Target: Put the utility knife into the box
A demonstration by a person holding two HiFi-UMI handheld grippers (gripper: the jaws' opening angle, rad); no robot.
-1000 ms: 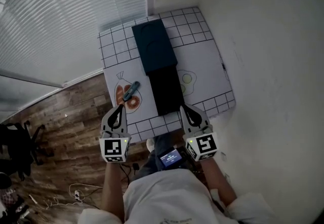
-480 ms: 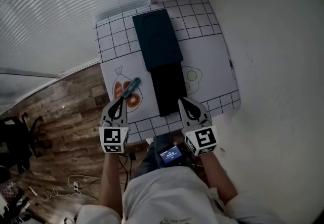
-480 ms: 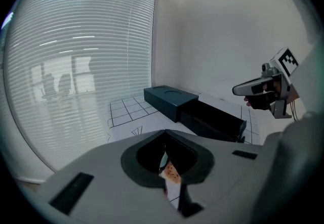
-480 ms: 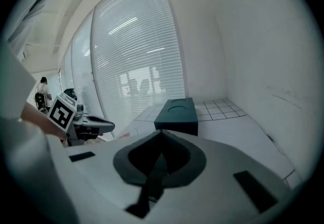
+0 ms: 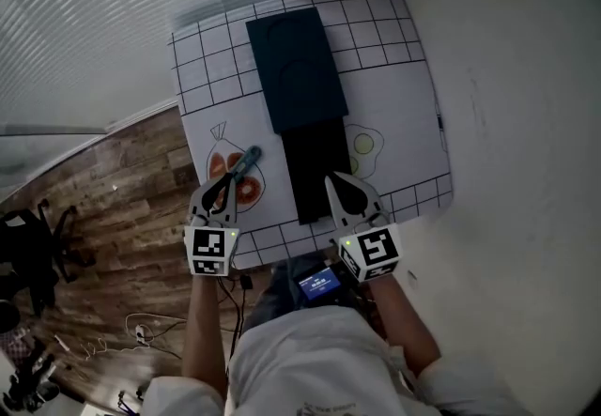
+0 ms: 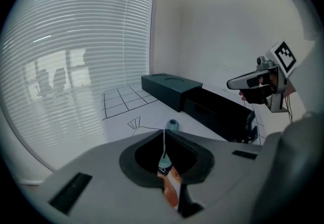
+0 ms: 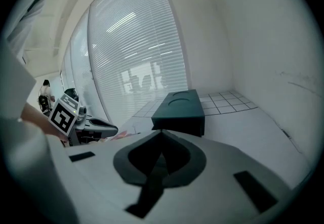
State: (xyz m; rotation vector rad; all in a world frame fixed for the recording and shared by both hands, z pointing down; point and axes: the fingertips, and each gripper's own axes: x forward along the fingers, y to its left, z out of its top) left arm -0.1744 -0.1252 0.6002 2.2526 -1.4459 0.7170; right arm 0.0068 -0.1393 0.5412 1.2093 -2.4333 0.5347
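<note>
The teal utility knife (image 5: 246, 161) lies slantwise on a red print on the white mat. My left gripper (image 5: 228, 180) is shut and empty, its tips just short of the knife's near end. In the left gripper view the knife's far end (image 6: 172, 125) shows above the shut left gripper (image 6: 163, 136). The box is a black open tray (image 5: 315, 170) adjoining a dark teal cover (image 5: 296, 62). My right gripper (image 5: 331, 179) hangs shut over the tray's near end. The tray (image 6: 217, 112) and the right gripper (image 6: 237, 83) show in the left gripper view, the cover (image 7: 179, 109) and the left gripper (image 7: 110, 129) in the right gripper view.
The small table (image 5: 413, 95) stands in a corner between slatted blinds (image 5: 113, 20) and a white wall (image 5: 526, 123). Wood floor (image 5: 113, 217) lies to the left, with a black chair (image 5: 28, 254) and cables. A fried-egg print (image 5: 362, 144) is right of the tray.
Both grippers have sunk and moved forward toward the table. The left tips have come closer to the knife's near end, the right tips over the tray's near edge. Knife and box stayed put.
</note>
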